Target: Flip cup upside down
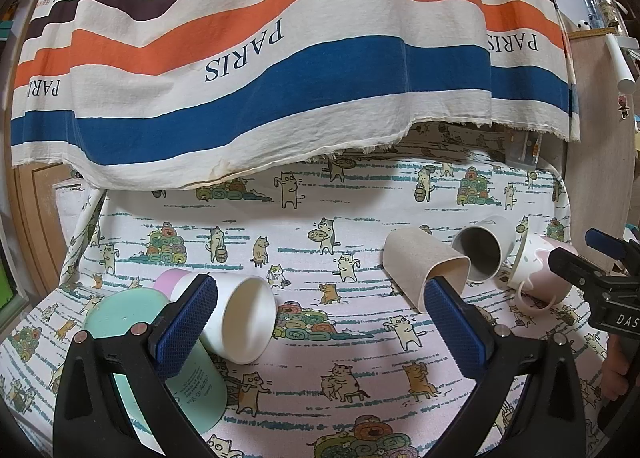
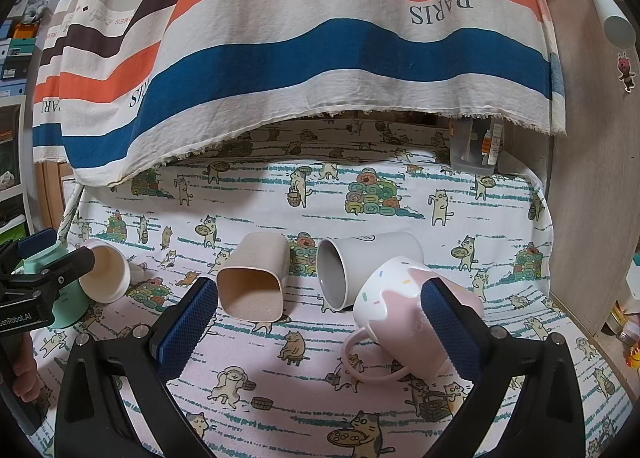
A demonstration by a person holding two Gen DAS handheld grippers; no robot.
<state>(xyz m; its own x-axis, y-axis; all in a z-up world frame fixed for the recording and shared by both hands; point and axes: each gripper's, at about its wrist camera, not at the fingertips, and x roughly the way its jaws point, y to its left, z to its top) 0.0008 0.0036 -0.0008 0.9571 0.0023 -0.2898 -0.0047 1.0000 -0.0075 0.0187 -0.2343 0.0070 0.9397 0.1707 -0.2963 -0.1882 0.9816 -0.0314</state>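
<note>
Several cups lie on their sides on the cat-print cloth. In the left wrist view, a white cup (image 1: 244, 318) with a pink base lies by my left finger, and a mint cup (image 1: 160, 358) lies beneath it. My left gripper (image 1: 320, 322) is open and empty. A beige square cup (image 1: 424, 264), a grey mug (image 1: 484, 248) and a pink mug (image 1: 540, 270) lie to the right. In the right wrist view, my right gripper (image 2: 320, 322) is open, its right finger against the pink mug (image 2: 400, 322). The beige cup (image 2: 256, 274) and grey mug (image 2: 360, 266) lie just ahead.
A striped PARIS cloth (image 1: 280, 58) hangs over the back of the table. A wooden panel (image 2: 592, 178) stands at the right. A clear container (image 2: 476, 150) sits at the back right. The left gripper shows at the left of the right wrist view (image 2: 36, 286).
</note>
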